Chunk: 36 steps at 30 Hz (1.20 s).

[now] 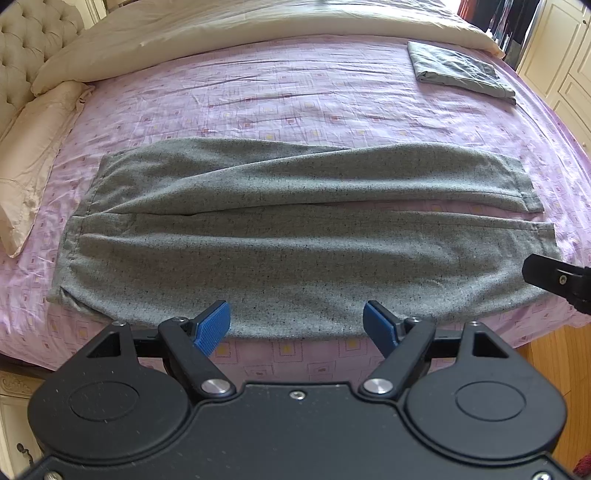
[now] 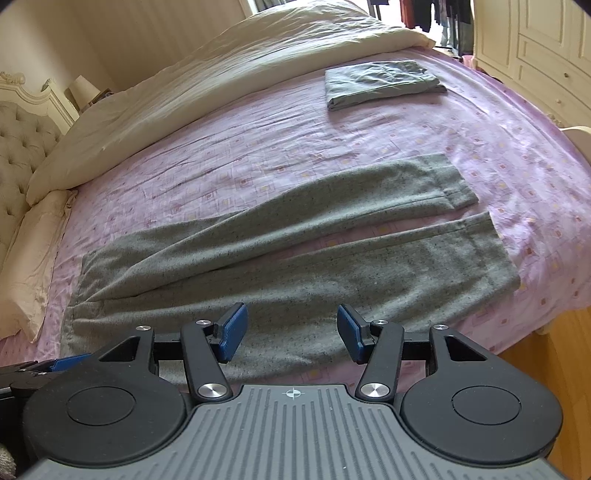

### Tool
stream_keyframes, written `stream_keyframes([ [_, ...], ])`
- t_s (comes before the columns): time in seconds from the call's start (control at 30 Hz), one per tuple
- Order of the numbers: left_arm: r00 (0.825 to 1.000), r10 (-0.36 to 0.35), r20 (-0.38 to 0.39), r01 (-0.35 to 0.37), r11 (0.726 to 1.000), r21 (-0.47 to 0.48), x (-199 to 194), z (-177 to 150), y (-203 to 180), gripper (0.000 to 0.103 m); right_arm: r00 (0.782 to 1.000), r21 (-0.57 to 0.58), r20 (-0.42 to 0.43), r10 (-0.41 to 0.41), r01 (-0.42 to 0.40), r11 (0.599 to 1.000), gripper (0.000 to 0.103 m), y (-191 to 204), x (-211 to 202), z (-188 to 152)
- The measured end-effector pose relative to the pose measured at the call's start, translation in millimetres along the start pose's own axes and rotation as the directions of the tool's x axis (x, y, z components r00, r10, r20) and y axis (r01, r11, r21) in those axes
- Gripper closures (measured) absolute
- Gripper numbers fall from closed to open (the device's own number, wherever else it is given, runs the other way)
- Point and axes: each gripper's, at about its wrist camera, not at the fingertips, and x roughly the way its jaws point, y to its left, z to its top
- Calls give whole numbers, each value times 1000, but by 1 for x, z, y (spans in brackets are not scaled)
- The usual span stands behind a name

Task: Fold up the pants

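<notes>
Grey speckled pants (image 1: pixel 295 236) lie spread flat across the near side of the bed, waistband to the left, both legs side by side with cuffs to the right; they also show in the right wrist view (image 2: pixel 295 266). My left gripper (image 1: pixel 297 325) is open and empty, hovering over the near edge of the pants at mid-length. My right gripper (image 2: pixel 291 332) is open and empty, above the near leg. The right gripper's body (image 1: pixel 557 280) shows at the right edge of the left wrist view.
The bed has a pink patterned sheet (image 1: pixel 295 103). A folded grey garment (image 1: pixel 461 70) lies at the far right; it shows too in the right wrist view (image 2: pixel 380 83). A cream duvet (image 1: pixel 258 26) lies at the back, pillows (image 1: pixel 33 147) and tufted headboard left. White wardrobes (image 2: pixel 546 48) stand right.
</notes>
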Motion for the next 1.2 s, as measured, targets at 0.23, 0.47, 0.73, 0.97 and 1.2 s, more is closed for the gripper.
stream_keyframes([
  [0.23, 1000, -1, 0, 1, 1000, 1, 0, 0, 1, 23, 1000, -3, -8, 1, -1, 1000, 51, 1, 0, 0],
  [0.47, 1000, -1, 0, 1, 1000, -3, -2, 0, 5, 23, 1000, -7, -10, 2, -2, 1000, 51, 1, 2, -1],
  [0.73, 1000, -2, -3, 2, 1000, -5, -1, -1, 6, 23, 1000, -9, -12, 3, -3, 1000, 51, 4, 3, -3],
  [0.97, 1000, -1, -3, 1, 1000, -6, -1, -2, 10, 23, 1000, -9, -12, 2, -3, 1000, 51, 5, 4, -4],
  [1.2, 1000, -2, -4, 2, 1000, -10, -1, -2, 11, 23, 1000, -8, -14, 3, -3, 1000, 51, 7, 4, -4],
])
